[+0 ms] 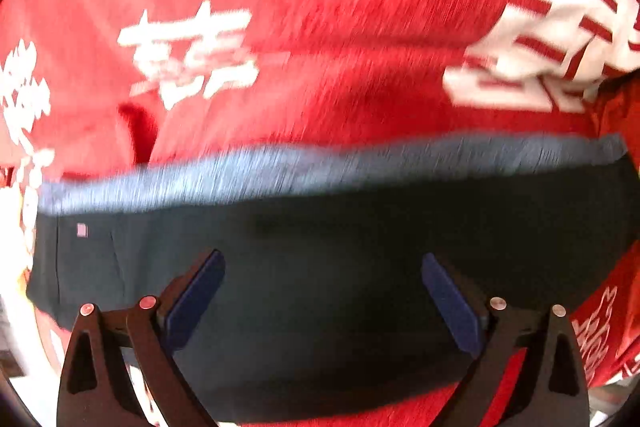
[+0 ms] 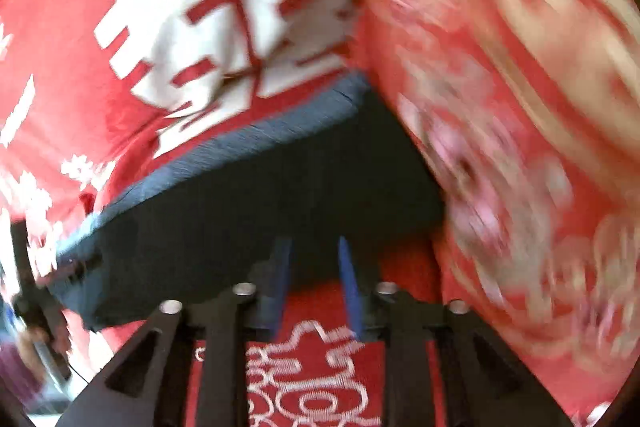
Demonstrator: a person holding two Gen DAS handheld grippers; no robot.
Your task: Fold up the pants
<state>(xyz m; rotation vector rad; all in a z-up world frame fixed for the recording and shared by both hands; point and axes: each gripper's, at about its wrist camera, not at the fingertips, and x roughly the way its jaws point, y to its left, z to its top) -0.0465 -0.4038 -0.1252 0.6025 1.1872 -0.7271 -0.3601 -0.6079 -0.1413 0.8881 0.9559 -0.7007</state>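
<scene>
The dark navy pants (image 1: 320, 247) lie folded on a red cloth with white characters (image 1: 320, 7); a lighter blue band (image 1: 280, 175) runs along their far edge. My left gripper (image 1: 322, 263) is wide open just above the pants, holding nothing. In the right wrist view the pants (image 2: 248, 203) lie ahead and to the left, with a corner at the upper right. My right gripper (image 2: 314, 247) has its blue pads a narrow gap apart over the near edge of the pants; I see nothing pinched between them. Both views are motion-blurred.
The red patterned cloth (image 2: 312, 379) covers the surface all around. A raised, blurred fold of red and cream patterned fabric (image 2: 520, 107) fills the right side of the right wrist view. Another gripper or hand (image 2: 36, 307) shows at the far left.
</scene>
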